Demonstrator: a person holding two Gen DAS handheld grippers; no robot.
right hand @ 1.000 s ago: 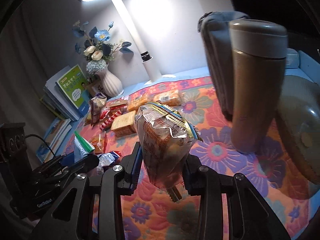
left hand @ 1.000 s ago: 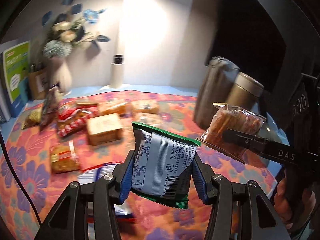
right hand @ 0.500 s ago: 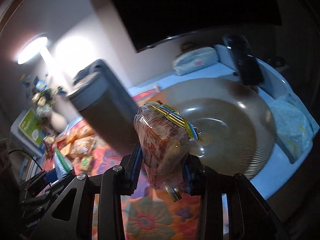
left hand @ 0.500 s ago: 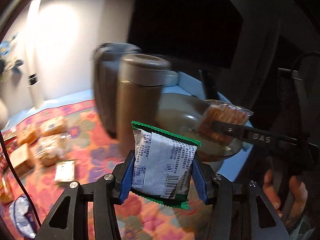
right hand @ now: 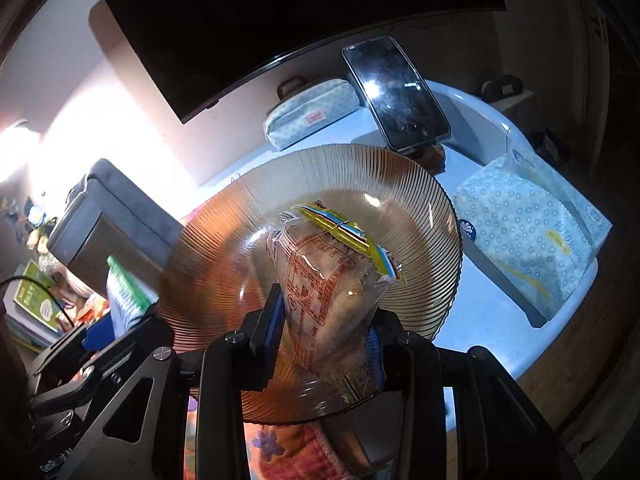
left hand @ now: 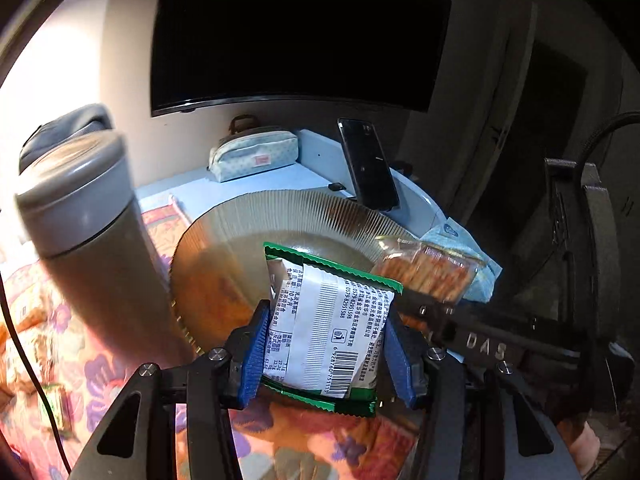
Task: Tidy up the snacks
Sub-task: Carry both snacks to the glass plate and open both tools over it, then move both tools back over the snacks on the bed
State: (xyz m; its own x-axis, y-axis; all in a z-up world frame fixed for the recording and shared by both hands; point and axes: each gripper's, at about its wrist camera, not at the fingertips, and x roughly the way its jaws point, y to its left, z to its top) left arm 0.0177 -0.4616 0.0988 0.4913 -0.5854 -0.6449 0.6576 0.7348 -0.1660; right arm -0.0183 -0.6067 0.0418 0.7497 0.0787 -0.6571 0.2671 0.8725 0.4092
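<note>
left wrist: floral cloth [left hand: 100,364] over a pale blue table [left hand: 192,188], dark monitor [left hand: 296,32] on the wall, phone [left hand: 370,164] propped up, pencil case [left hand: 254,154] behind the ribbed amber glass plate [left hand: 304,216]. left gripper [left hand: 324,354] clamped on the green-edged packet [left hand: 328,328], held upright at the plate's near edge.

right wrist: same plate [right hand: 224,264], tissue pack [right hand: 532,232] to its right. right gripper [right hand: 324,332] closed on the clear biscuit pack [right hand: 324,276], over the plate's middle.

L wrist cam: looks fwd along fingers, close above ribbed amber glass plate [left hand: 280,216] | R wrist cam: same, steeper, nearer plate [right hand: 400,184] | shared: plate, propped black phone [left hand: 368,164] [right hand: 396,92], dotted pale-blue pouch [left hand: 256,156] [right hand: 312,114]
</note>
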